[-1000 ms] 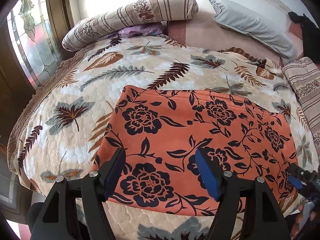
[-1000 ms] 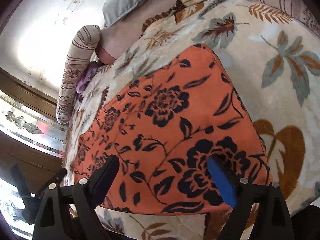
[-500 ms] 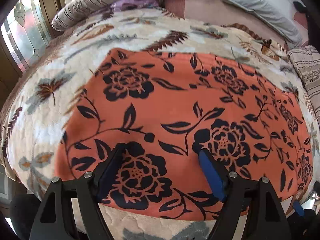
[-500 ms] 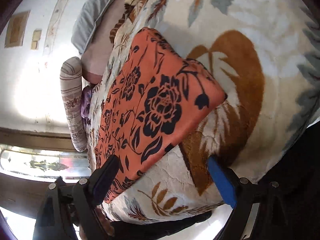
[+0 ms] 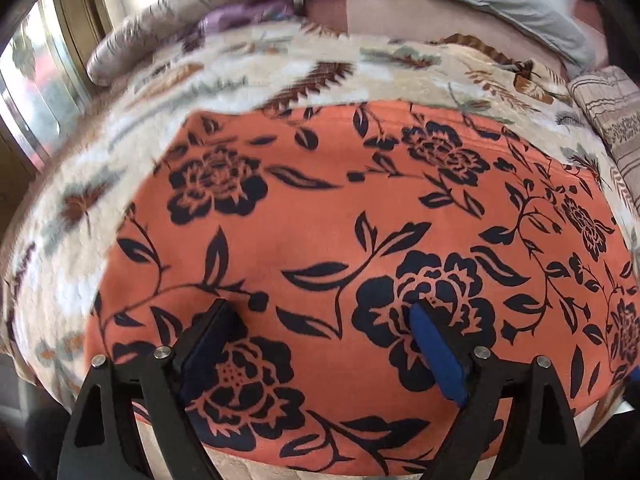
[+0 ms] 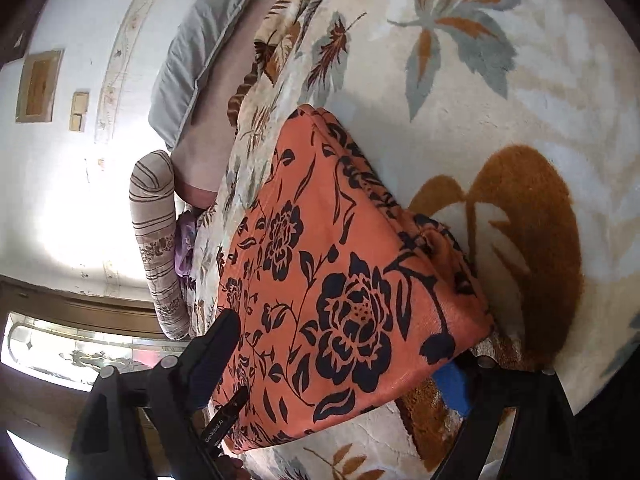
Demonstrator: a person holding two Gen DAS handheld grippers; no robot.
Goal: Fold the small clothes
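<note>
Left wrist: my left gripper (image 5: pixel 320 332) spread wide over the orange floral garment (image 5: pixel 360 248).
Garment lies flat on the leaf-print blanket (image 5: pixel 224 76); my right gripper (image 6: pixel 340 354), jaws apart, straddles its near corner, one finger slid underneath.

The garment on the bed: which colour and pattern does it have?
Orange garment with black flowers and leaves; clearest in left wrist view.

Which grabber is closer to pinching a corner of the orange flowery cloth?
Probably the right gripper: its open fingers straddle the near corner of the orange cloth. The left gripper, also open, sits over the cloth's middle, away from corners.
</note>
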